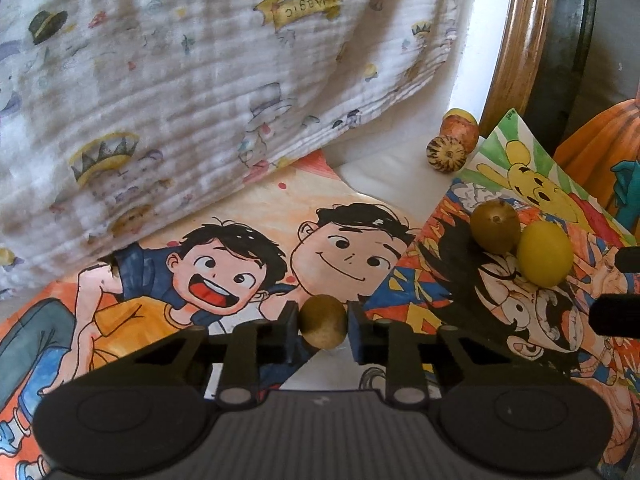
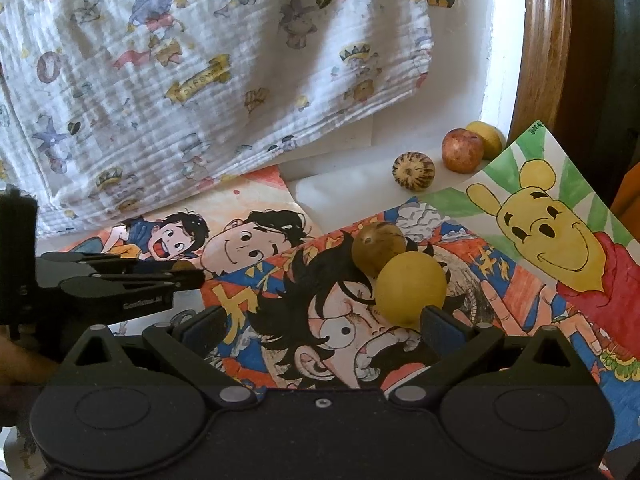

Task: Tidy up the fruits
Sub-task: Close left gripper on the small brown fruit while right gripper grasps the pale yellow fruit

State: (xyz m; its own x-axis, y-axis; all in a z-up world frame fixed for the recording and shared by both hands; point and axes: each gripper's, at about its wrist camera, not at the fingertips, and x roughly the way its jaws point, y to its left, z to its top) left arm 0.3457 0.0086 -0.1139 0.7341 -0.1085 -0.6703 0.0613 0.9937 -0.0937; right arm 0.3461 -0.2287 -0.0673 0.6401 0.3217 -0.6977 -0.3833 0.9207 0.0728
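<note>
My left gripper (image 1: 323,323) is shut on a small brown-green round fruit (image 1: 323,321), held above a cartoon drawing of two boys (image 1: 240,264). To its right, on a spiky-haired character drawing (image 1: 500,300), lie a brownish-green fruit (image 1: 495,227) and a yellow-green fruit (image 1: 544,253), touching each other. In the right wrist view my right gripper (image 2: 320,326) is open, with the yellow-green fruit (image 2: 411,288) just ahead of its right finger and the brownish fruit (image 2: 379,247) behind it. A striped fruit (image 2: 413,171), a red apple (image 2: 462,155) and a yellow fruit (image 2: 489,138) sit farther back.
A printed white cloth (image 1: 200,80) hangs over the back left. A wooden frame (image 1: 520,40) rises at the right. A yellow bear drawing (image 2: 560,232) lies at the right. The left gripper's body (image 2: 100,284) shows at the left of the right wrist view, with a hand (image 2: 24,364) below.
</note>
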